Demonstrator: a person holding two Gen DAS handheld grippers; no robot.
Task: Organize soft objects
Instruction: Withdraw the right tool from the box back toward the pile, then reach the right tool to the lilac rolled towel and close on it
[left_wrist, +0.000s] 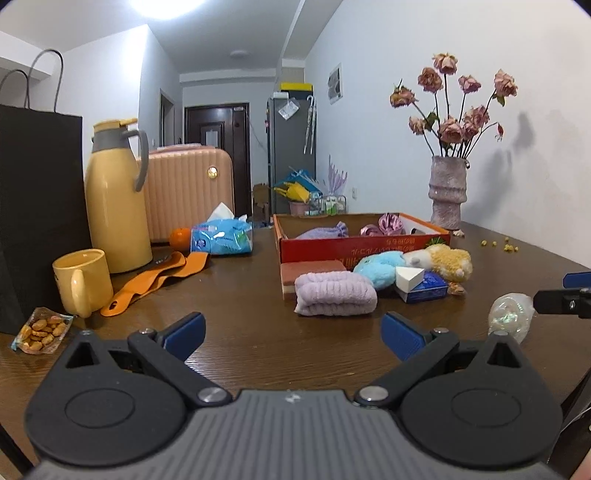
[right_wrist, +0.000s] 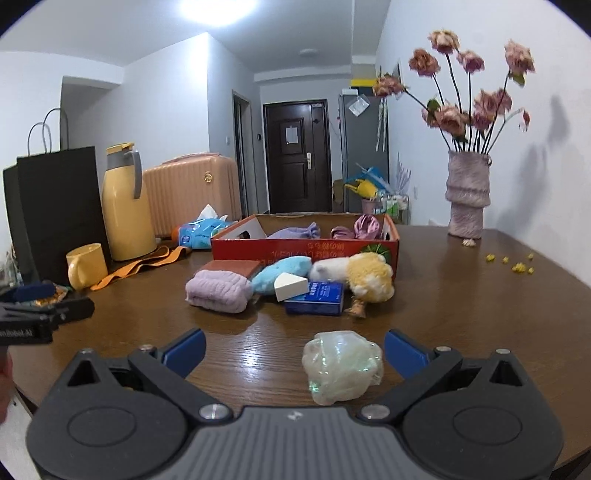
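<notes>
Both grippers hover low over the table (left_wrist: 258, 354), side by side, facing the pile. Left gripper (left_wrist: 293, 334) is spread wide w/ nothing between its fingers; it sits back from the towel (left_wrist: 334, 295), prob. just parked while the other hand works. Right gripper (right_wrist: 293, 350) is also wide open, holding nothing, but the wrapped puff (right_wrist: 341, 369) lies on the table between its fingers, closer to the right-hand one, not touching either as far as I can tell. That framing reads as a set-up to close on it.

The box (right_wrist: 306, 249) stands behind the pile and already holds a purple pouch (right_wrist: 295, 232) and scrunchies (right_wrist: 360, 227) (so it's the drop spot, I'd judge). The soft things not yet sorted crowd its front wall: towel, blue plush (right_wrist: 280, 277), yellow plush (right_wrist: 369, 277), sponge wedge (right_wrist: 290, 286) on a blue carton (right_wrist: 314, 299).
</notes>
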